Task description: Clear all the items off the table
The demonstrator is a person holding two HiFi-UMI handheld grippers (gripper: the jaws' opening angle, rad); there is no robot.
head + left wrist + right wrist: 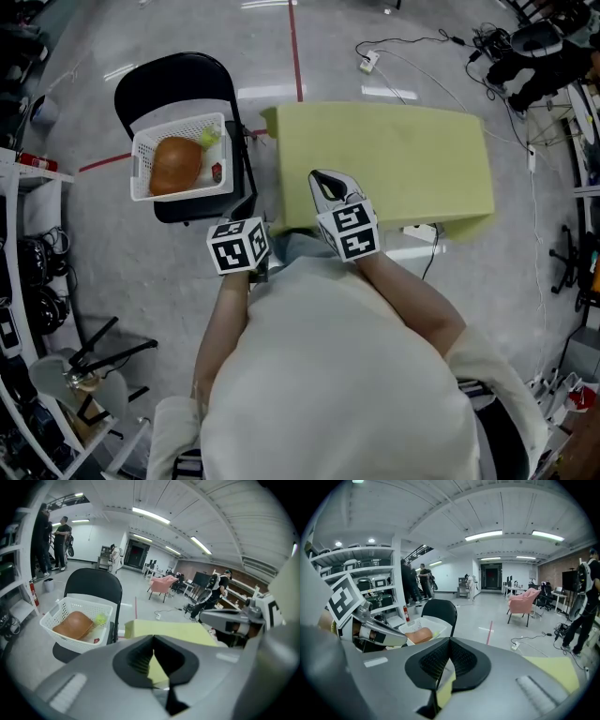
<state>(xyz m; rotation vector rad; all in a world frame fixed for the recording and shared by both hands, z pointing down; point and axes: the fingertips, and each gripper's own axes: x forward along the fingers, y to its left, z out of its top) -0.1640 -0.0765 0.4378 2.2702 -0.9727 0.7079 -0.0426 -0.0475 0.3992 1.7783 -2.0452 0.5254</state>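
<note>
Table (pixel 384 150), near edge partly behind clenched, empty right gripper (pixel 326 180); left gripper (pixel 152 638) likewise clenched, empty

This is looking like a big open lab or workshop hall: metal shelving (pixel 352 557) is holding equipment, cables (pixel 401 41) are trailing over taped concrete floor (pixel 169 272), and strip lights (pixel 483 535) are glowing overhead.

L gripper (pixel 153 642) jaws pressed together, yellow table (pixel 180 632) just past them. White basket (pixel 70 641) w/ brown thing (pixel 72 625) sits on black chair (pixel 93 581), left.
</note>
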